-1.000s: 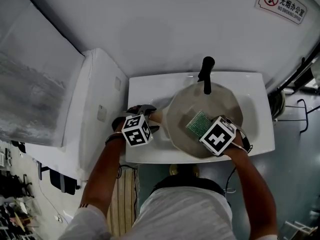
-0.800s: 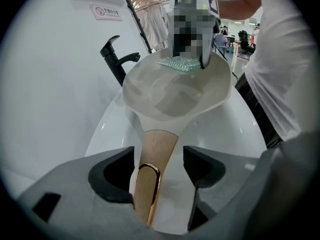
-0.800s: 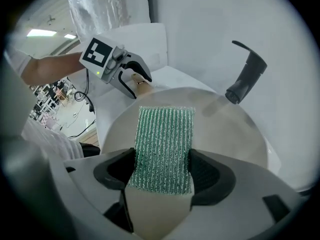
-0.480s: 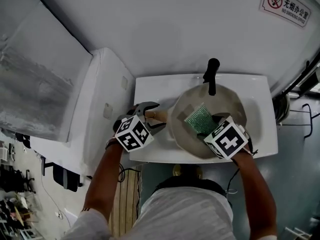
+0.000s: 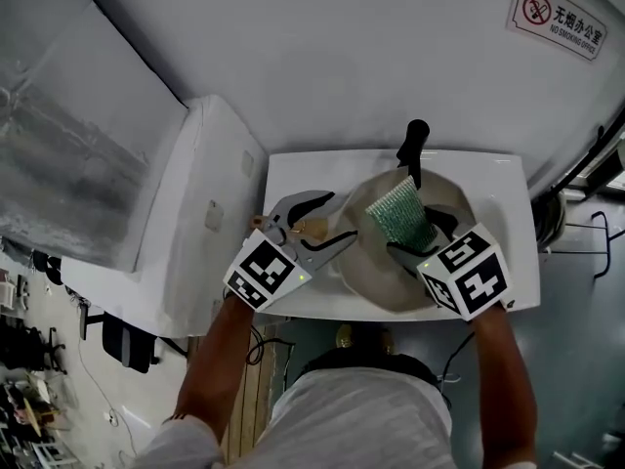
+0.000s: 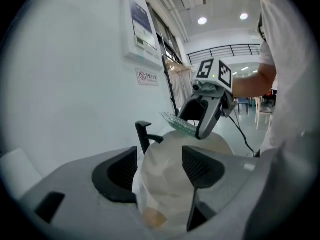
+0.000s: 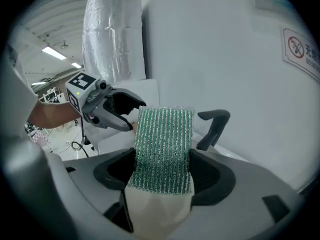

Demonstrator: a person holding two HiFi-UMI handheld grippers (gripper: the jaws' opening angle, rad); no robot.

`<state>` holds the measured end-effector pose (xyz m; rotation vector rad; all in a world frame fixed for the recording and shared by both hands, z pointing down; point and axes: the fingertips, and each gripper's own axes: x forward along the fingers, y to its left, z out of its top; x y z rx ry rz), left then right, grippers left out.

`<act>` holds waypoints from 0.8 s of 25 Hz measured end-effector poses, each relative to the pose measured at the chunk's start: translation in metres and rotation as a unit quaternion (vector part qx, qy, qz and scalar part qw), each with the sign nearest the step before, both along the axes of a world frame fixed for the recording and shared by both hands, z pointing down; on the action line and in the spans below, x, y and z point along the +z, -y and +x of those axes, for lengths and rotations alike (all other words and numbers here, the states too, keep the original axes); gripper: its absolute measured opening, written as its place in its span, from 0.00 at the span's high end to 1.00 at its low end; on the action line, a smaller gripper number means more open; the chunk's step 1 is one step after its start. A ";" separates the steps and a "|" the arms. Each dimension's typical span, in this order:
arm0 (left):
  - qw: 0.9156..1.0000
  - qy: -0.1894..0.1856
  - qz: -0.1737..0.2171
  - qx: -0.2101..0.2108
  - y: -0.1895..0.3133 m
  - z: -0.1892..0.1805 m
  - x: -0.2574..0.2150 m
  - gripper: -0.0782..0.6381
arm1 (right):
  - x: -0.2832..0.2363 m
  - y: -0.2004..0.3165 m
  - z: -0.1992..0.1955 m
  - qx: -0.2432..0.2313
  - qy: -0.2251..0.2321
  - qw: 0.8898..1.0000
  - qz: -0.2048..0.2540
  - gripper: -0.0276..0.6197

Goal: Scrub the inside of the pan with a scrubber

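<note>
- The scrubber (image 5: 398,215), a green ribbed pad, is being held over the far half of the cream pan (image 5: 376,270), which is lying in the white sink (image 5: 293,176).
- The pad's near end is being clamped between the jaws of the right gripper (image 5: 422,234). Whether the pad is touching the pan's inside cannot be told.
- The pan's wooden handle (image 5: 311,229) is being flanked by the left gripper (image 5: 317,223), whose jaws are standing wide apart, one on each side of it.
- In the head view the pan's near rim is being partly covered by the right gripper's marker cube (image 5: 467,274).
- A black tap (image 5: 414,145) is standing just beyond the scrubber's far edge, at the sink's back rim.
- A white cabinet (image 5: 195,213) is standing beside the sink on the left, and a no-smoking sign (image 5: 557,13) is hanging on the wall at the upper right.
- The scrubber's long axis is running along the right gripper's jaws, away from the person and toward the tap. The pan's handle is pointing to the person's left.
</note>
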<state>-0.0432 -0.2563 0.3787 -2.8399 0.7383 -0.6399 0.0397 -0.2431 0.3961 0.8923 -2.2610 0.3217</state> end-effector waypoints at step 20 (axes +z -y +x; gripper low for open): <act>0.974 -0.205 0.053 -0.077 -0.015 0.026 -0.105 0.78 | -0.112 -0.002 -0.001 0.004 0.214 0.959 0.185 0.43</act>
